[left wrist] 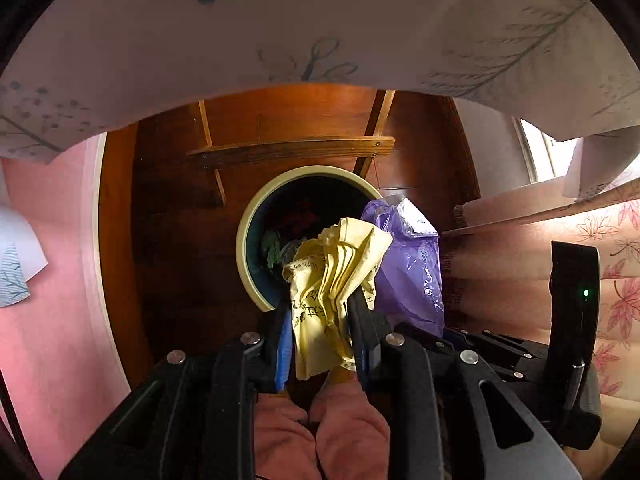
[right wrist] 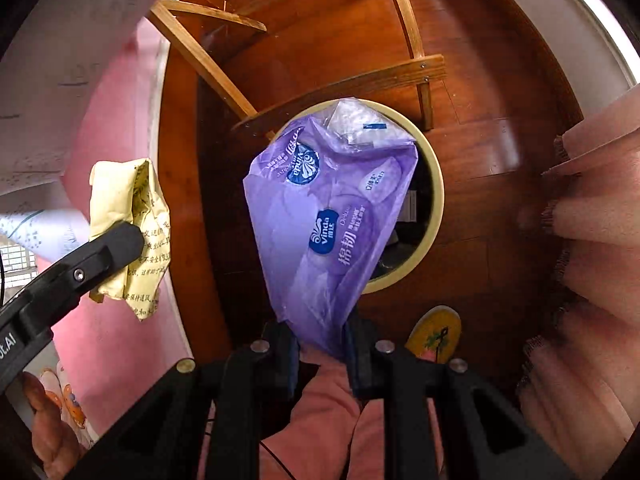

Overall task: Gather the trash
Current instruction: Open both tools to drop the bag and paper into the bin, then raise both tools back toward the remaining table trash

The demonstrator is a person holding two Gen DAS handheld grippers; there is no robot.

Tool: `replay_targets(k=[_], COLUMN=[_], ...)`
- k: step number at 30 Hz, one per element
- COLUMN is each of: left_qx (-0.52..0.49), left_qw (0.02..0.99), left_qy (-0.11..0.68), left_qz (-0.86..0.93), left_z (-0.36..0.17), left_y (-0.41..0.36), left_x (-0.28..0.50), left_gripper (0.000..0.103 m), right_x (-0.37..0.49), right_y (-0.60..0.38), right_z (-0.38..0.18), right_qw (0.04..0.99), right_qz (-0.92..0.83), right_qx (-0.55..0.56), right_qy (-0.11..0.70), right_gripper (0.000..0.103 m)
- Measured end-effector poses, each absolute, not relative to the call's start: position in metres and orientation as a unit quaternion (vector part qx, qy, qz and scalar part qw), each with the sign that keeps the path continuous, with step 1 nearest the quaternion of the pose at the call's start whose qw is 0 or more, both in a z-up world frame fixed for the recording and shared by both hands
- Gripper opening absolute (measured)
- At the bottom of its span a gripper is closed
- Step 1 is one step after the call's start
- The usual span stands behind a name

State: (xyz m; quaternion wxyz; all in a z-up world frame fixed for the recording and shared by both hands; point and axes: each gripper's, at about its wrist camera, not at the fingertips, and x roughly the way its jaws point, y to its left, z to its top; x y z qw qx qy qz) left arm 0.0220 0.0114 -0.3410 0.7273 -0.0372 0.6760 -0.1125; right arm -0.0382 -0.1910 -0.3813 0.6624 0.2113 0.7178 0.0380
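Observation:
My left gripper (left wrist: pixel 320 312) is shut on a crumpled yellow paper (left wrist: pixel 332 280) with black print, held above the floor just short of a round bin (left wrist: pixel 250 220) with a cream rim. My right gripper (right wrist: pixel 322 340) is shut on a purple Vinda tissue wrapper (right wrist: pixel 328 216), which hangs over the bin's (right wrist: pixel 436 200) opening. The wrapper also shows in the left wrist view (left wrist: pixel 412 264), right of the yellow paper. The yellow paper (right wrist: pixel 136 216) and a left finger (right wrist: pixel 116 244) show at the left of the right wrist view. The bin holds dark trash.
The bin stands on a dark wooden floor (left wrist: pixel 180 240) beside a wooden stool frame (left wrist: pixel 292 148). A pink wall (left wrist: pixel 52 280) is to the left, a pale printed cloth (left wrist: pixel 280 20) overhangs, and pink fabric (right wrist: pixel 592 240) is to the right. A yellow slipper (right wrist: pixel 436 332) lies near the bin.

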Motion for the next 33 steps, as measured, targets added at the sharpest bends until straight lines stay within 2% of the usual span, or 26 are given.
replay_targets(k=[2, 5, 7, 8, 9, 10, 12, 13, 15, 24, 33], left_qx=[-0.035, -0.029, -0.031, -0.033, -0.036, -0.040, -0.045, -0.043, -0.033, -0.003, -0.018], left_qw=[0.727, 0.728, 0.733, 0.736, 0.739, 0.739, 0.742, 0.748, 0.766, 0.799, 0.801], left_qy=[0.676, 0.675, 0.671, 0.668, 0.666, 0.665, 0.663, 0.657, 0.638, 0.598, 0.594], left_qz=[-0.111, -0.113, -0.109, -0.104, -0.099, -0.098, -0.094, -0.089, -0.074, -0.063, -0.072], left_z=[-0.362, -0.384, -0.393, -0.396, -0.397, -0.398, -0.400, -0.395, -0.389, -0.346, -0.268], left_y=[0.008, 0.003, 0.005, 0.006, 0.007, 0.009, 0.013, 0.017, 0.019, 0.020, 0.030], left_x=[0.027, 0.030, 0.031, 0.032, 0.033, 0.034, 0.034, 0.035, 0.032, 0.026, 0.021], left_gripper=[0.023, 0.035, 0.069, 0.076, 0.080, 0.081, 0.083, 0.090, 0.095, 0.095, 0.095], right_x=[-0.034, -0.024, -0.020, -0.018, -0.015, -0.014, -0.011, -0.008, -0.006, -0.011, -0.025], right_y=[-0.194, -0.189, -0.192, -0.193, -0.194, -0.195, -0.196, -0.195, -0.196, -0.203, -0.206], right_z=[-0.403, -0.431, -0.444, -0.450, -0.451, -0.452, -0.447, -0.444, -0.439, -0.401, -0.317], right_qw=[0.660, 0.660, 0.660, 0.660, 0.663, 0.668, 0.682, 0.687, 0.691, 0.702, 0.718], right_qz=[0.033, 0.022, 0.009, 0.006, 0.004, 0.003, 0.003, 0.002, -0.002, -0.014, -0.022], right_qx=[0.205, 0.201, 0.202, 0.206, 0.208, 0.207, 0.201, 0.199, 0.200, 0.208, 0.224], right_qy=[0.722, 0.724, 0.723, 0.722, 0.719, 0.714, 0.703, 0.699, 0.694, 0.681, 0.658], right_gripper=[0.019, 0.023, 0.031, 0.044, 0.055, 0.058, 0.062, 0.062, 0.065, 0.065, 0.066])
